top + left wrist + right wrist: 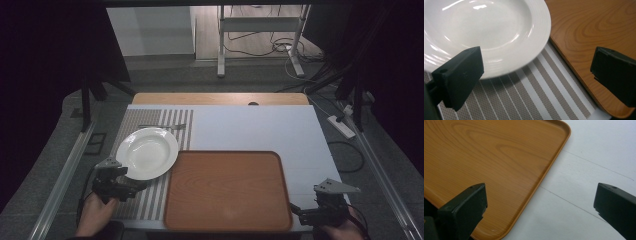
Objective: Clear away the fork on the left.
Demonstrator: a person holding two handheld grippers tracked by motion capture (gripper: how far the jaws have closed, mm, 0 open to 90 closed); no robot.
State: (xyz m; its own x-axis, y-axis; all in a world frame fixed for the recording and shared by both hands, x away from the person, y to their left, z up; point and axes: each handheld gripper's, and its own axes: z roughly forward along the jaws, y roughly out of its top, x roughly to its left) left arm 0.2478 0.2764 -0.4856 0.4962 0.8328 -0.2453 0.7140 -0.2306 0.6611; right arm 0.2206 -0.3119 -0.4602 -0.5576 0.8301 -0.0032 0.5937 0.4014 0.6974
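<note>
Left gripper point(131, 184): jaws spread wide, holding nothing, low over the striped placemat point(150, 197).
White plate point(148, 152): empty, just ahead of the left gripper; in the left gripper view its near rim point(506, 67) lies beside one black jaw, contact unclear.
Wooden tray point(227, 190): empty, just to the left gripper's right and just left of the right gripper.
Right gripper point(298, 211): jaws wide apart, gripping nothing, at the tray's near right corner point(499, 230).
Fork point(165, 127): on the placemat beyond the plate, far from both grippers.
Hands: one grips each gripper from below.
</note>
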